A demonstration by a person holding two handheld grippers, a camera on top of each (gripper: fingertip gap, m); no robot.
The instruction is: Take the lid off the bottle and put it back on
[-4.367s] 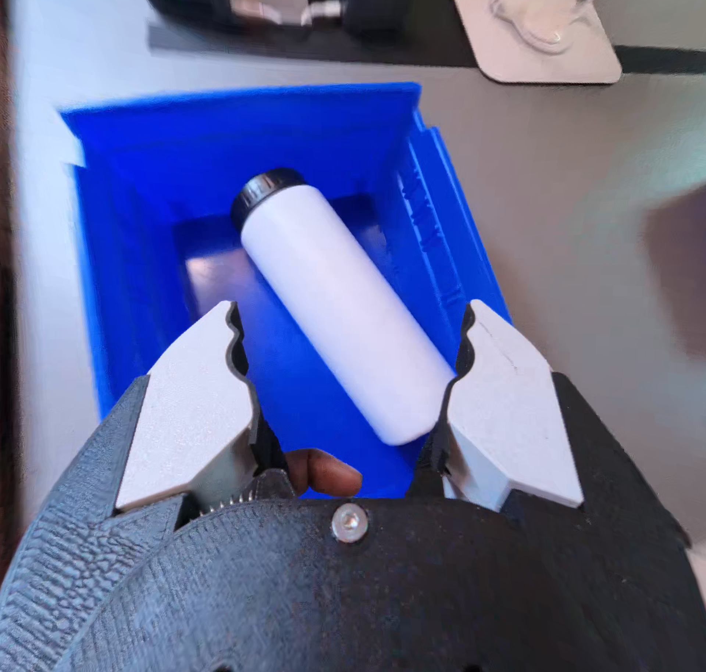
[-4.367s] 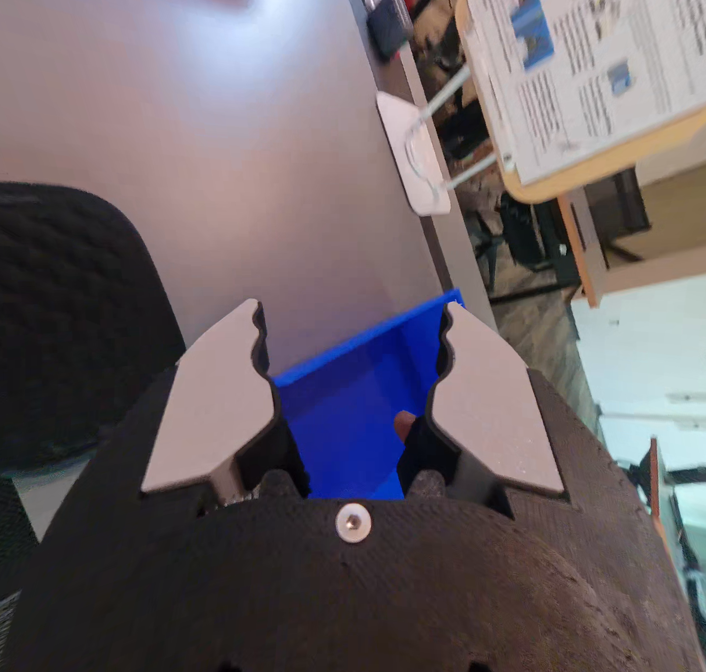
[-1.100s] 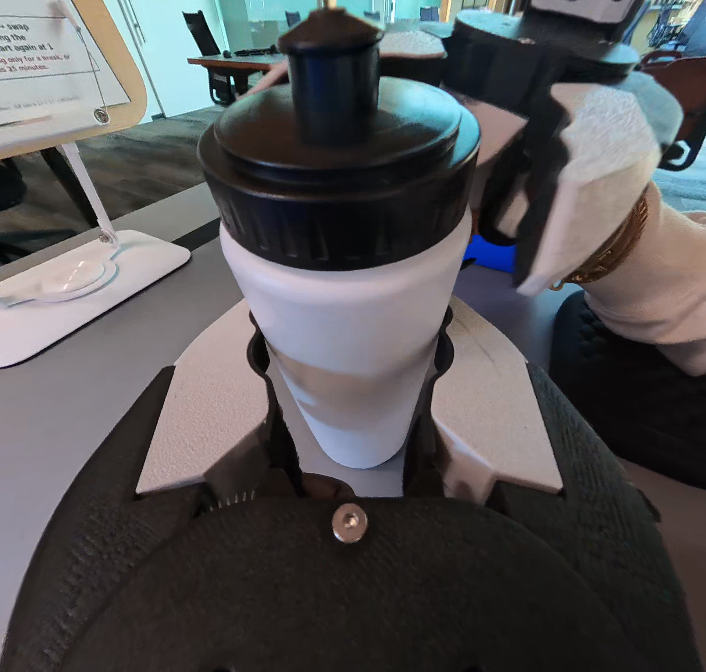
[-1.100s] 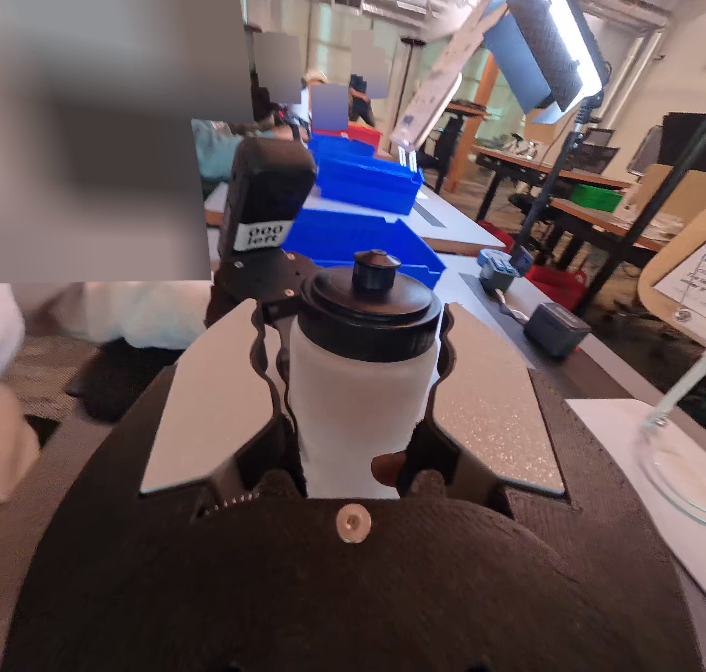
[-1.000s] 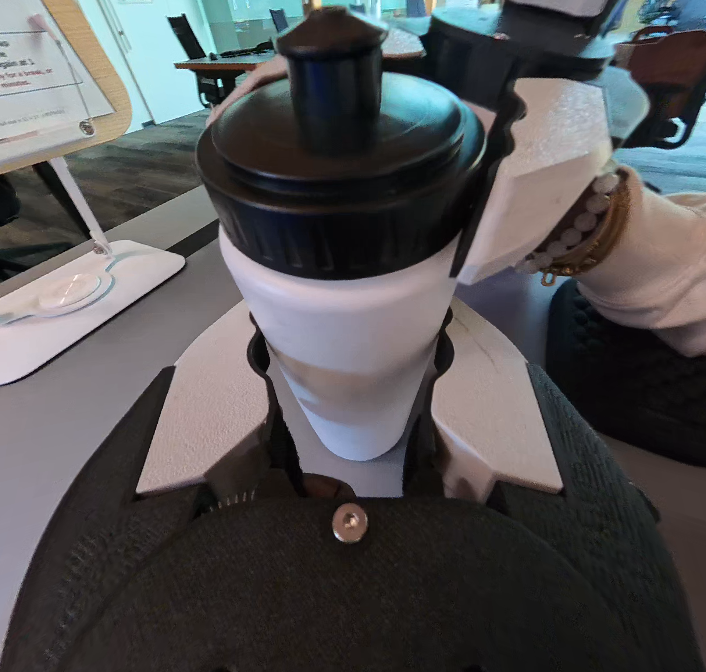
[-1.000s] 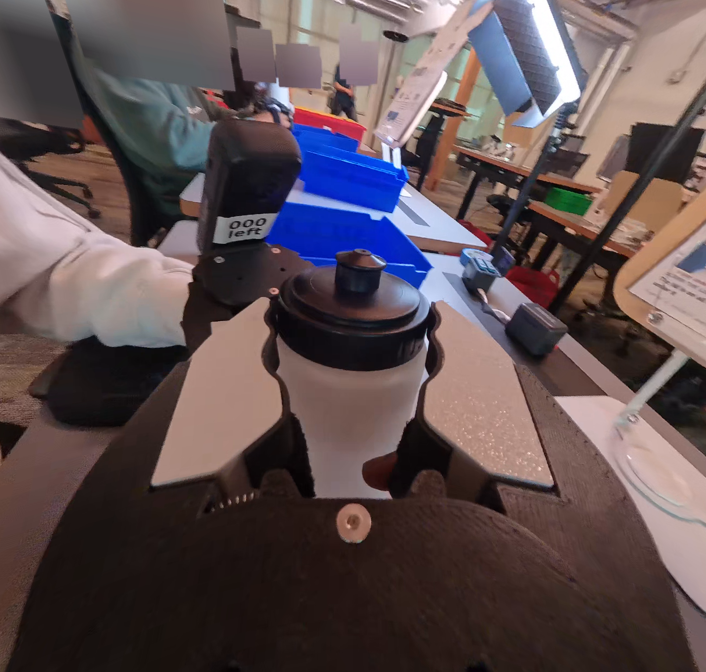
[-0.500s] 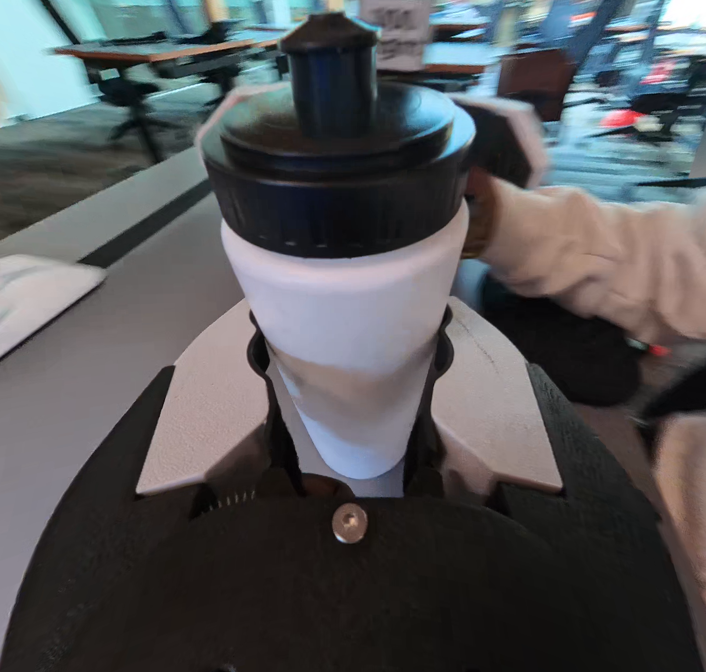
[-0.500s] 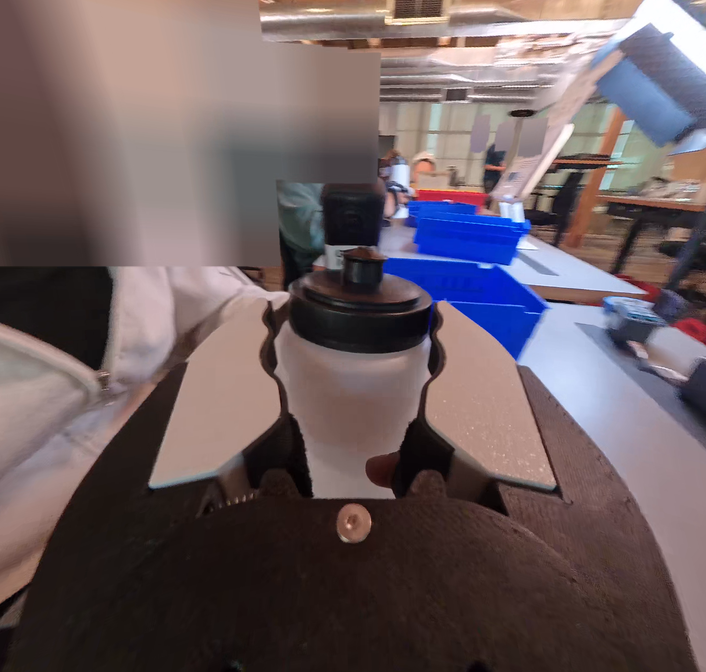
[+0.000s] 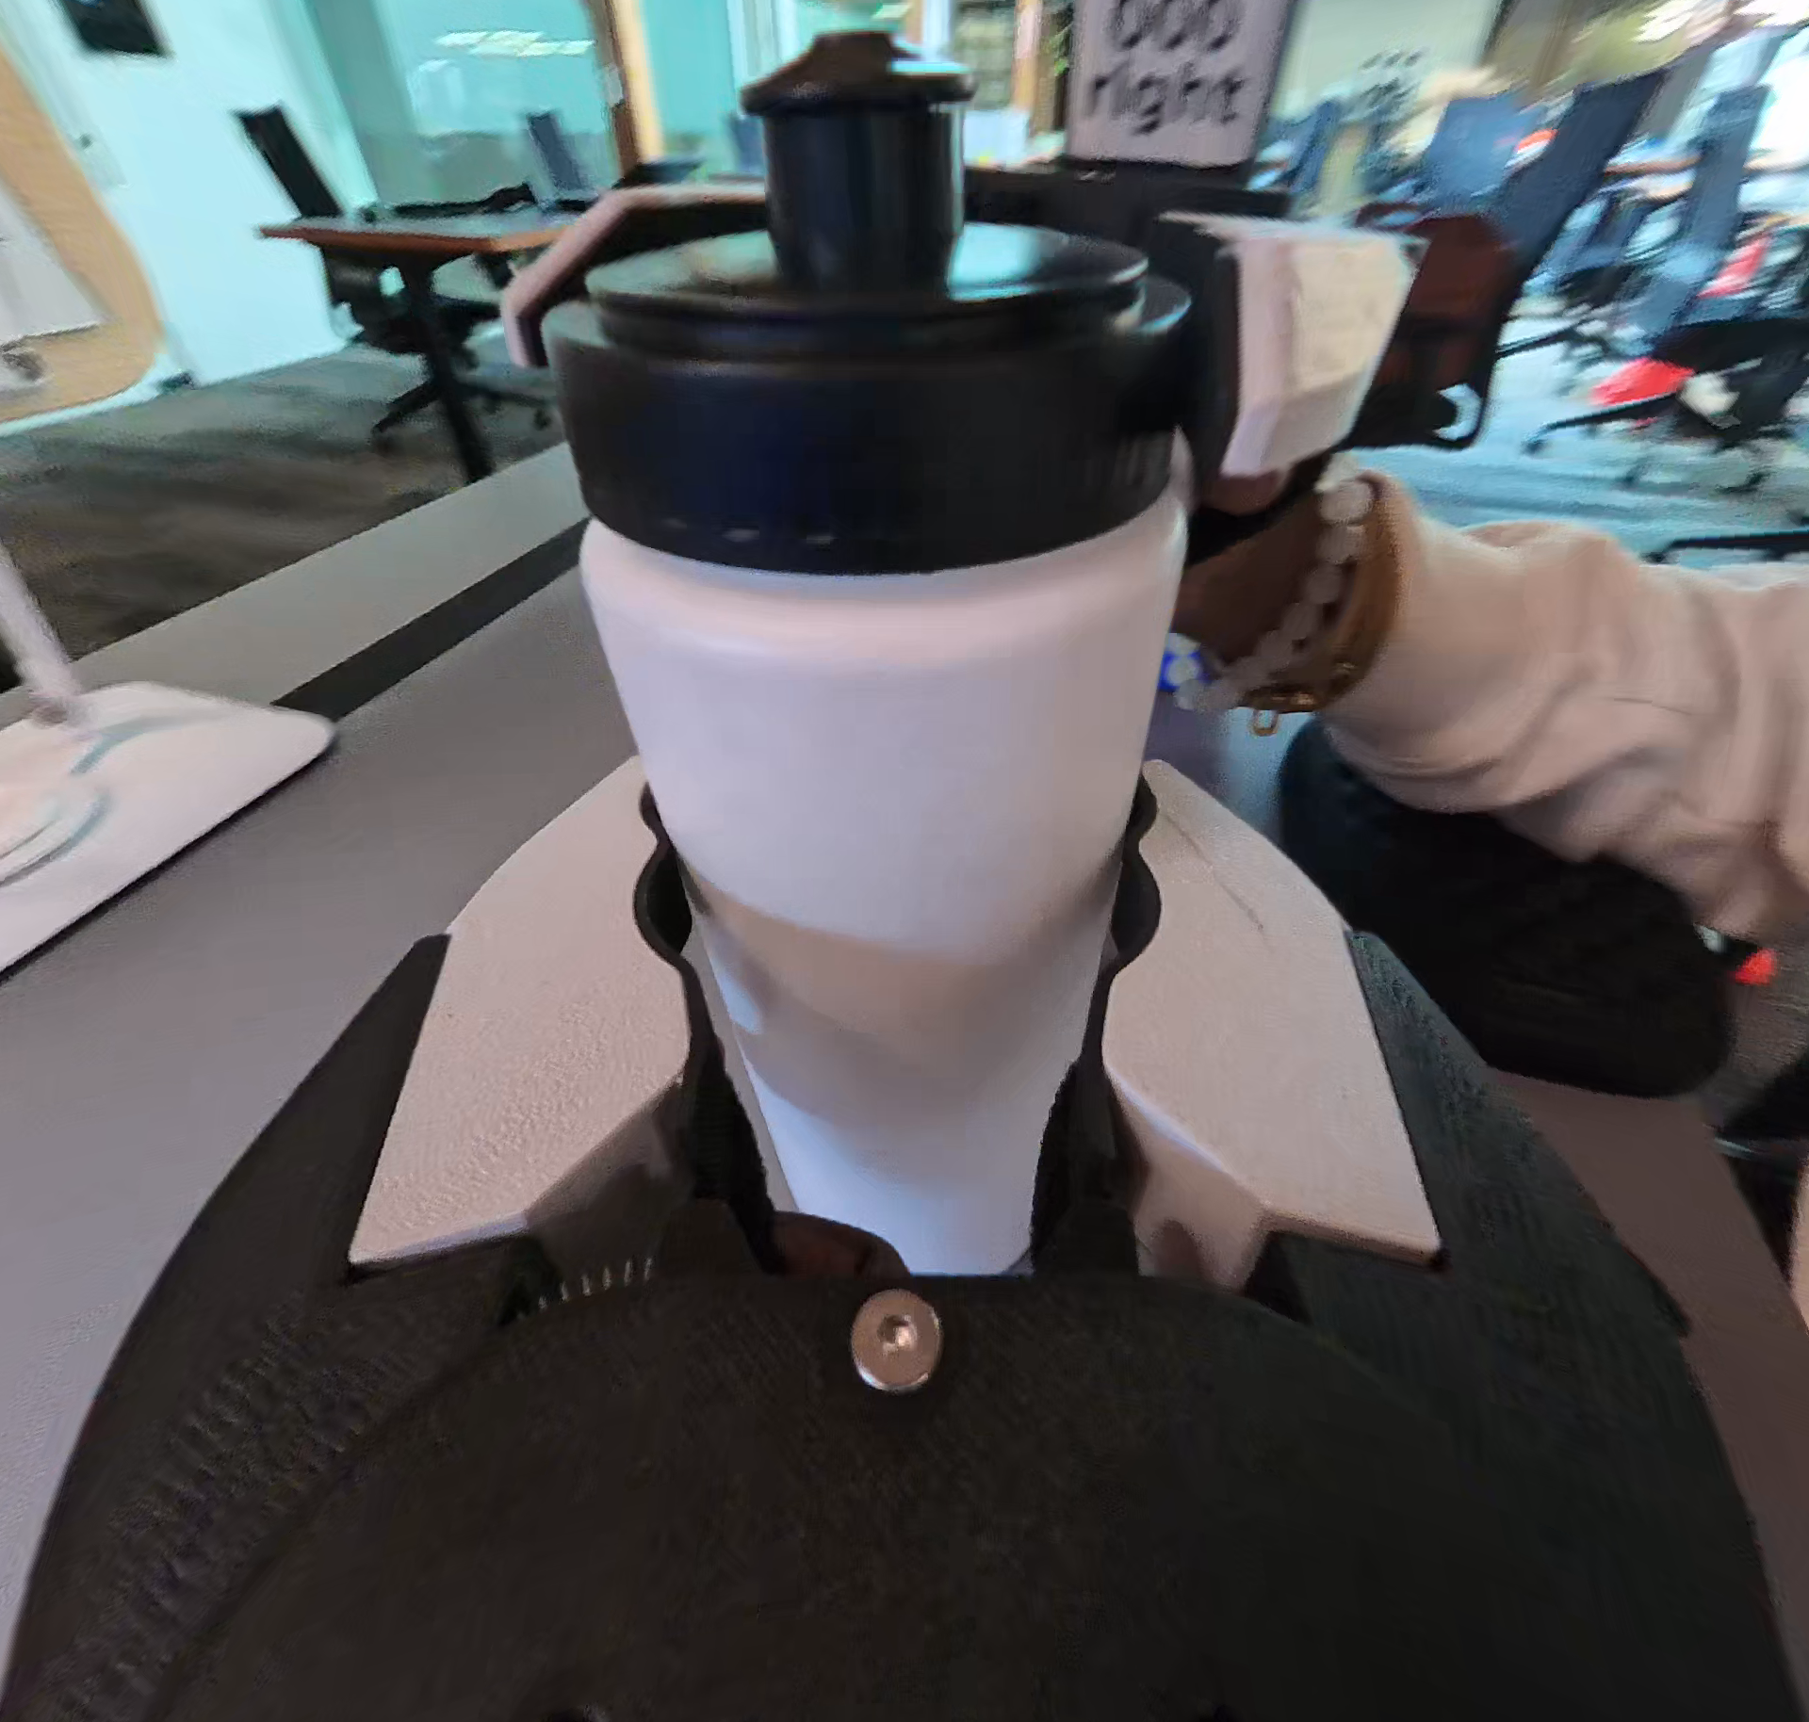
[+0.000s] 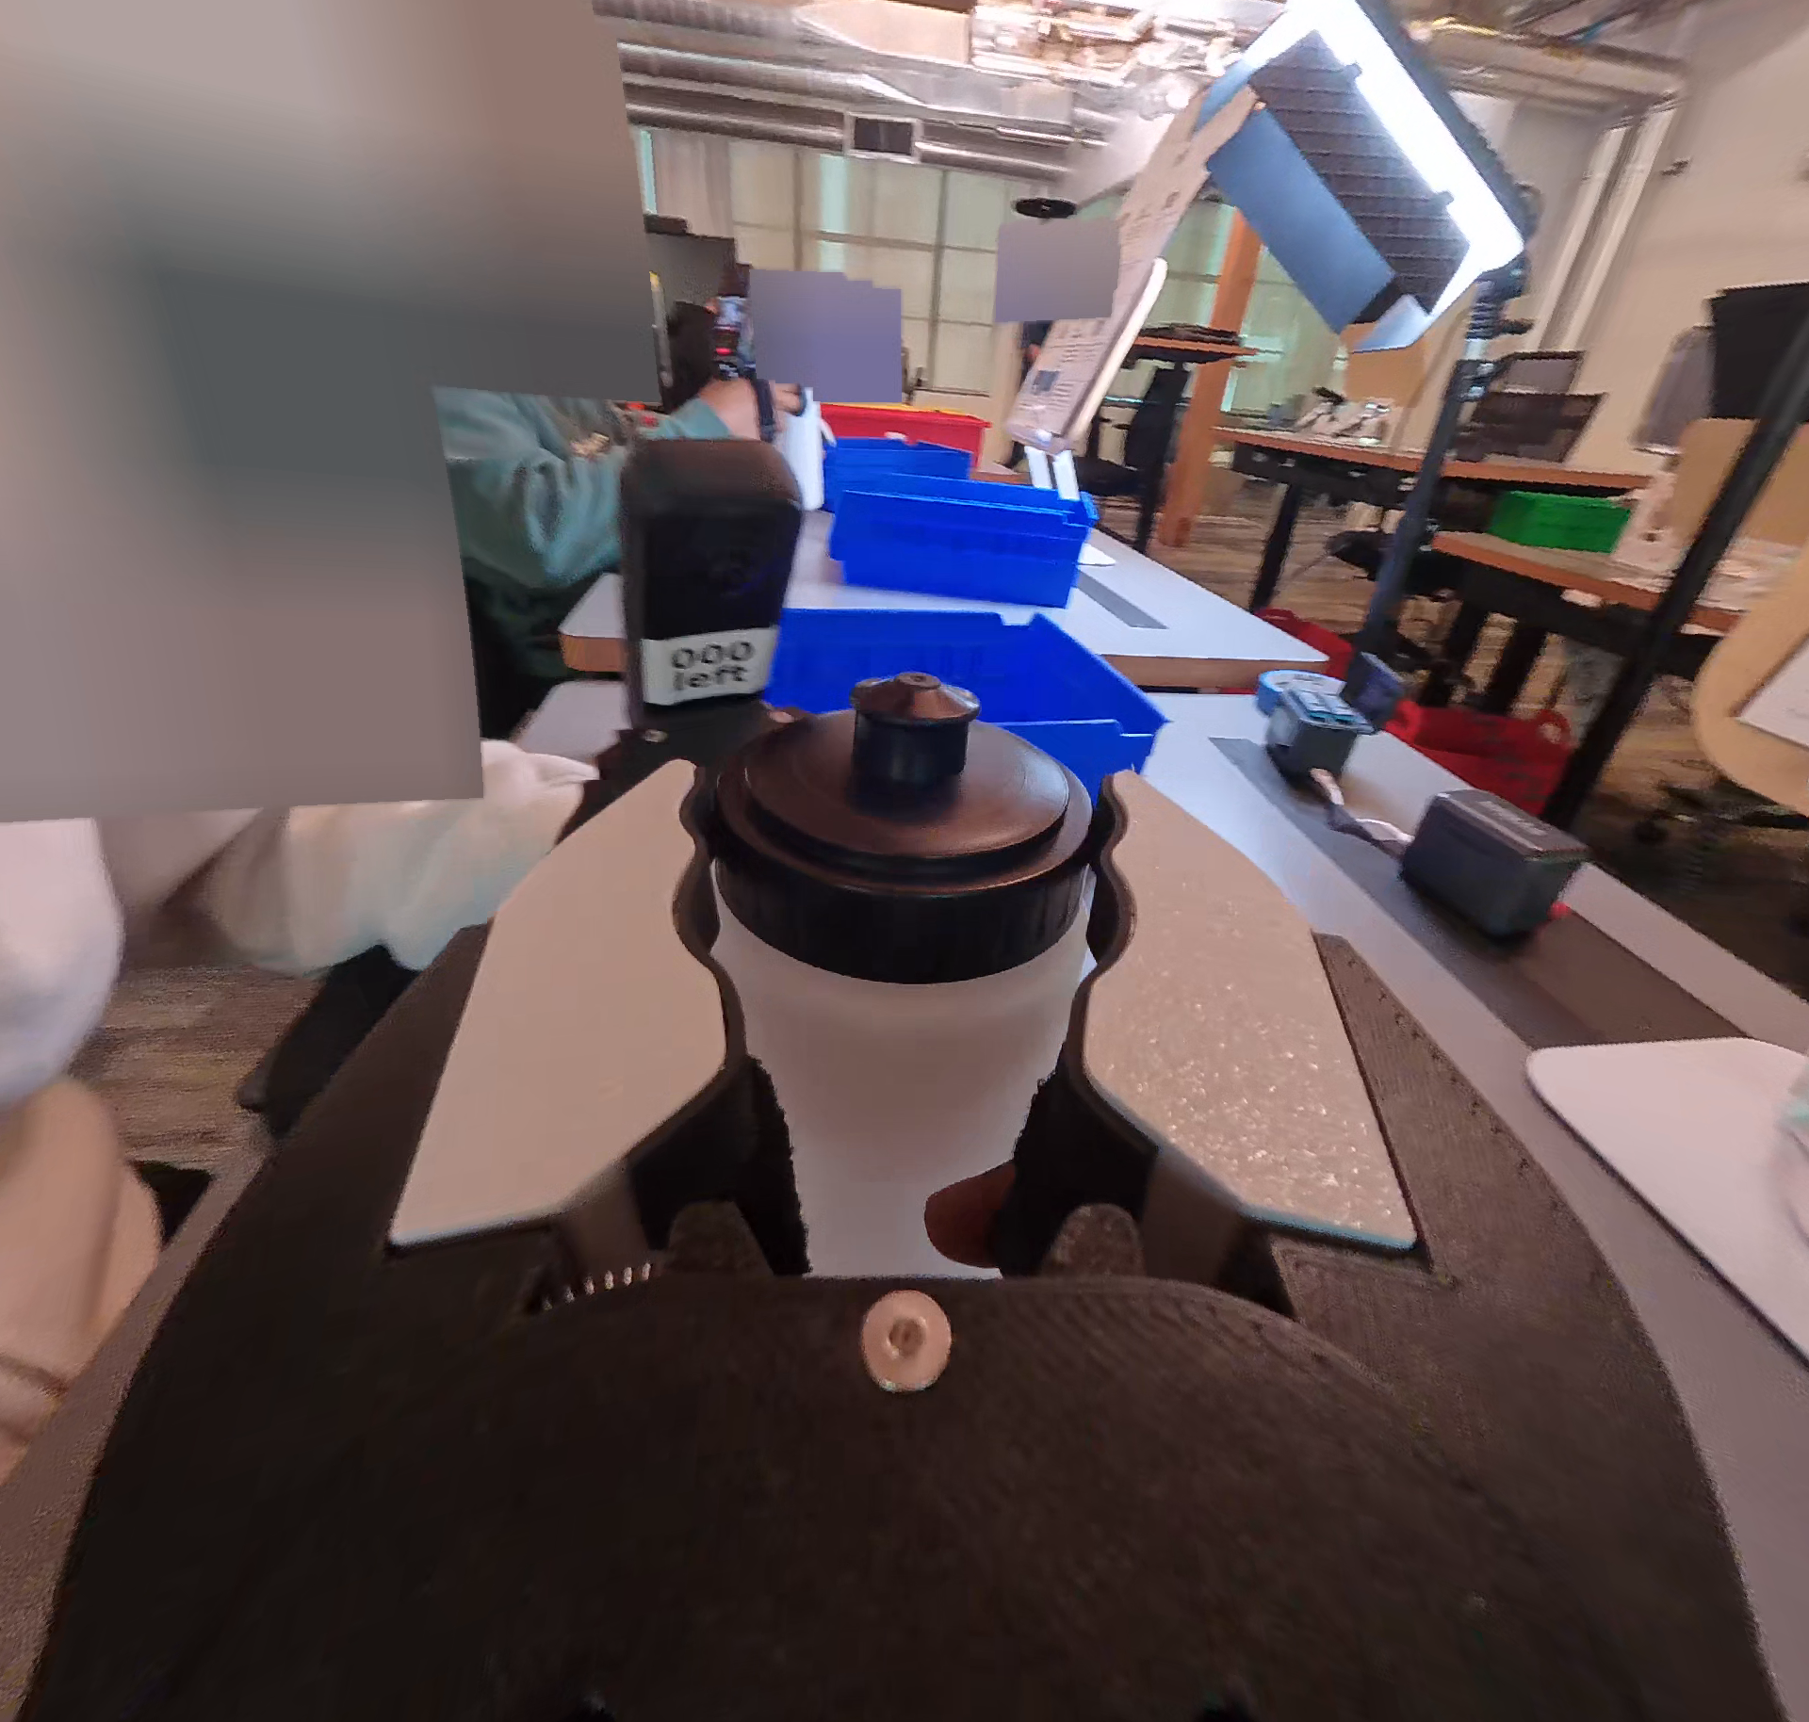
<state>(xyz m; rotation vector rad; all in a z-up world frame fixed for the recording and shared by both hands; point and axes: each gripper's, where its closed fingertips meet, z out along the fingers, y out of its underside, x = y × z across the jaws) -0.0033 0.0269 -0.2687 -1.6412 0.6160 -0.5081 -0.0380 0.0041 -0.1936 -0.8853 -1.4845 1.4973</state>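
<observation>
A white bottle (image 9: 881, 745) with a black spouted lid (image 9: 861, 422) stands upright in my left gripper (image 9: 896, 794), which is shut on its lower body. My right gripper (image 10: 901, 799) comes from the opposite side and is shut on the lid (image 10: 901, 853); its fingers (image 9: 1292, 344) show on either side of the lid in the left wrist view. The lid sits on the bottle (image 10: 901, 1068). The left gripper's black body (image 10: 705, 589) shows behind the bottle in the right wrist view.
The bottle is held above a grey table (image 9: 245, 990). A white stand base (image 10: 1684, 1147) lies at the right, small dark devices (image 10: 1488, 853) farther back, and blue bins (image 10: 959, 687) behind. A person's pale sleeve (image 9: 1566, 696) and a black chair (image 9: 1527, 970) are at the right. Across from one pair of fingers to the other is roughly 8 cm.
The bottle lay in a blue bin with both grippers open. Now my left gripper holds it upright and my right gripper has closed on the lid. Both views have swung round since.
</observation>
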